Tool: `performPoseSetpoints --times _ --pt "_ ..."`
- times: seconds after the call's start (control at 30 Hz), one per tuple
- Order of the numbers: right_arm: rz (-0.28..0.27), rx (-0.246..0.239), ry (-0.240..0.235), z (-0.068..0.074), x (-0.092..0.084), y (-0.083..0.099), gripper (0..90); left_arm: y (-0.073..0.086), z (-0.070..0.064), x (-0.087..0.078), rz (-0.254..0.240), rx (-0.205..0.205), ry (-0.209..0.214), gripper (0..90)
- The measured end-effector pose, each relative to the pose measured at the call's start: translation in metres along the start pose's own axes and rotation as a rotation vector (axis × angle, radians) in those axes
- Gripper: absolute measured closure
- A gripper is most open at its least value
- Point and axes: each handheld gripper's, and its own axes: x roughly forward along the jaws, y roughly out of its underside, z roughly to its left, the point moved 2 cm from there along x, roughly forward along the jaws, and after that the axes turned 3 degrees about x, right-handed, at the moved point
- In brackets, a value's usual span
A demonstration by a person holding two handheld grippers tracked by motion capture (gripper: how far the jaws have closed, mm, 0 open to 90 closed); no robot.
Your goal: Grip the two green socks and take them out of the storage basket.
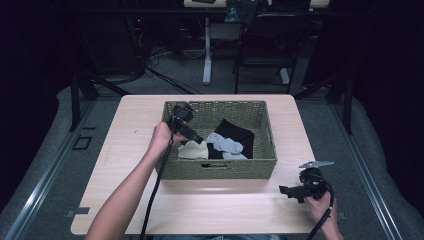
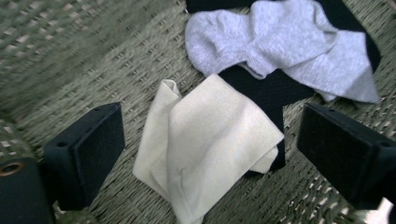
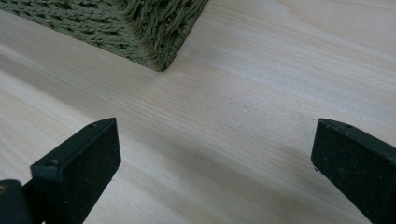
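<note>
Crumpled cream sock (image 2: 205,144), grey sock (image 2: 285,51), black sock (image 2: 268,88), overlapping in basket (image 1: 220,169)

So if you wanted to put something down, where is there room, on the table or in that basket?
The table is bare in front of the basket, between the two arms, and along its left edge. Inside the basket, the far left floor is free. The near middle is crowded: cream sock, grey sock and black sock overlap there.
</note>
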Motion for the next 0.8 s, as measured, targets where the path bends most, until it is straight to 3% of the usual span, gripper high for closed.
performPoseSetpoints --times 0.5,0.6,0.67,0.7,0.73,0.77,0.8 --pt "-0.001 0.001 -0.003 -0.001 0.000 0.000 0.8 0.000 0.005 0.038 0.120 -0.013 0.003 24.6" --pt "-0.003 0.004 0.000 -0.001 0.000 0.000 0.8 0.001 0.006 0.043 0.140 -0.019 0.008 33.3" --pt "-0.001 0.004 0.000 -0.001 0.000 0.000 0.8 0.001 0.007 0.044 0.144 -0.016 0.009 45.1" --pt "0.002 0.002 -0.003 -0.001 0.000 0.000 0.8 0.001 0.006 0.044 0.142 -0.020 0.011 45.1" --pt "0.001 0.002 -0.003 -0.001 0.000 0.000 0.8 0.002 0.006 0.044 0.140 -0.014 0.003 54.8" --pt "0.003 0.001 -0.003 -0.001 0.000 0.000 0.8 0.002 0.006 0.044 0.140 -0.011 0.000 54.8" --pt "0.001 0.003 0.001 -0.001 0.000 0.000 0.8 0.002 0.005 0.043 0.140 -0.004 -0.005 65.2"
